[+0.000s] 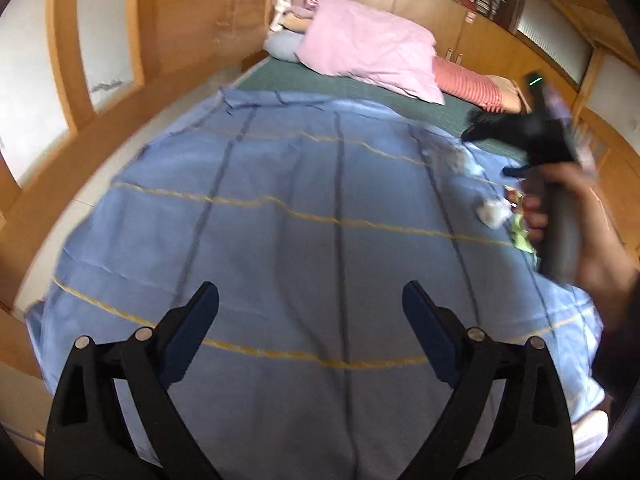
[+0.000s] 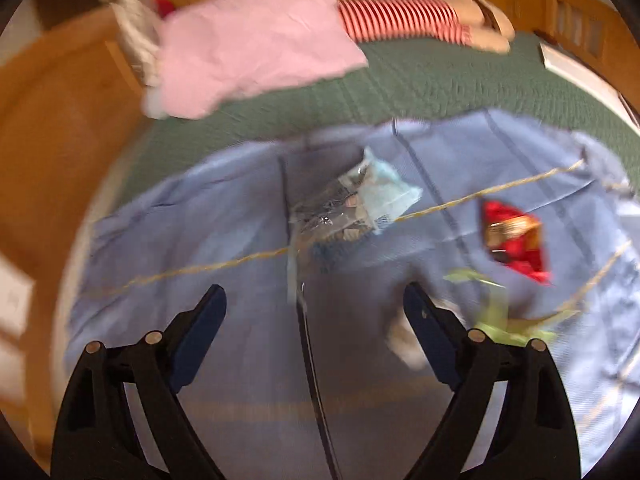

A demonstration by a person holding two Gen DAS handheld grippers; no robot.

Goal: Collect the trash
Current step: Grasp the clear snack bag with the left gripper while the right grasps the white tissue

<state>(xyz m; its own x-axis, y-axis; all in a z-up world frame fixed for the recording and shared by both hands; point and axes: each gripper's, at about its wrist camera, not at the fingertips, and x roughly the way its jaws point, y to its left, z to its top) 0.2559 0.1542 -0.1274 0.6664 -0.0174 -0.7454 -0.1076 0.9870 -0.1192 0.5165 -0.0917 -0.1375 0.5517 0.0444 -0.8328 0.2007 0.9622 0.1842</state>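
1. Left gripper (image 1: 310, 312) pointing forward, fingers spread wide, nothing between them.
2. Right gripper (image 2: 314, 312) jaws wide apart too, nothing gripped.
3. Right hand (image 1: 576, 216) wrapped round its gripper's handle, off to the left gripper's right.

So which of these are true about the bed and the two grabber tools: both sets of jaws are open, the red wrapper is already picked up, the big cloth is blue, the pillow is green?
1. Both grippers have open jaws. True: the left gripper and right gripper hold nothing.
2. The red wrapper is already picked up. False: it lies on the cloth.
3. The blue cloth has yellow lines. True.
4. The pillow is green. False: it is pink; the mat under it is green.
5. A clear plastic wrapper lies ahead of the right gripper. True.
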